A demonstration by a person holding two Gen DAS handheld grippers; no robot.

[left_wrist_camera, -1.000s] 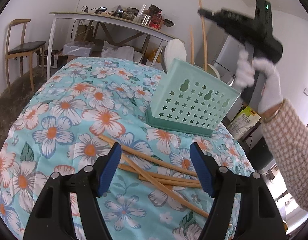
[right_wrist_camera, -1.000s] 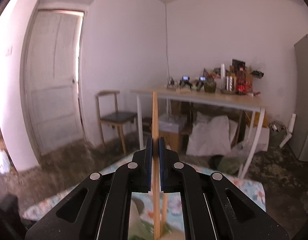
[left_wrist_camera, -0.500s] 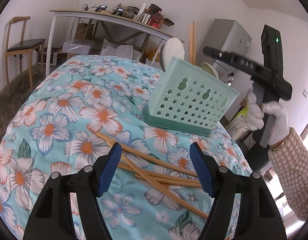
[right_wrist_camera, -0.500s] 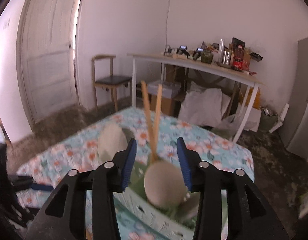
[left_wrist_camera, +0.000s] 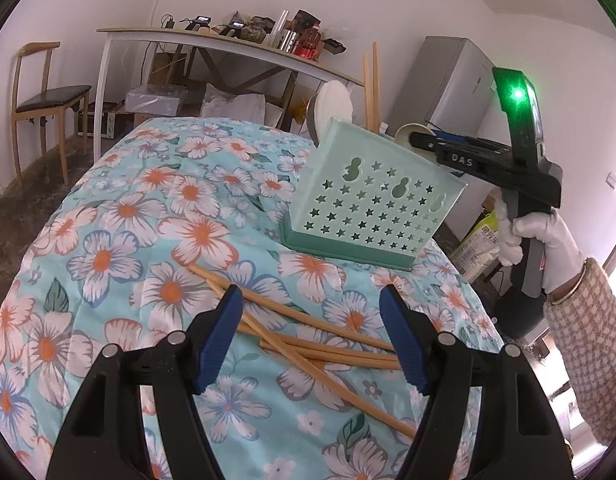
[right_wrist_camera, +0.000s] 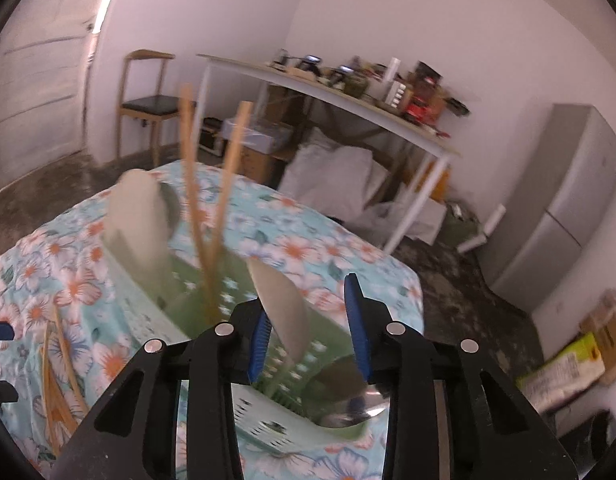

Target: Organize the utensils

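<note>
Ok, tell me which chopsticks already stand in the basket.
The two upright chopsticks in the green basket; the other chopsticks lie flat on the flowered tablecloth.

I can read only one text: the white letters "DAS" on the black right gripper (left_wrist_camera: 424, 142), at the right. The print on the yellow bag (left_wrist_camera: 482, 240) is too small.

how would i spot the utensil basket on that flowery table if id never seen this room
Find the table under the floral tablecloth. Near its far right edge stands a mint-green basket, its wall punched with small stars and gourd shapes. Unlike the loose chopsticks lying flat on the cloth, it stands upright, with two chopsticks poking out the top.
</note>
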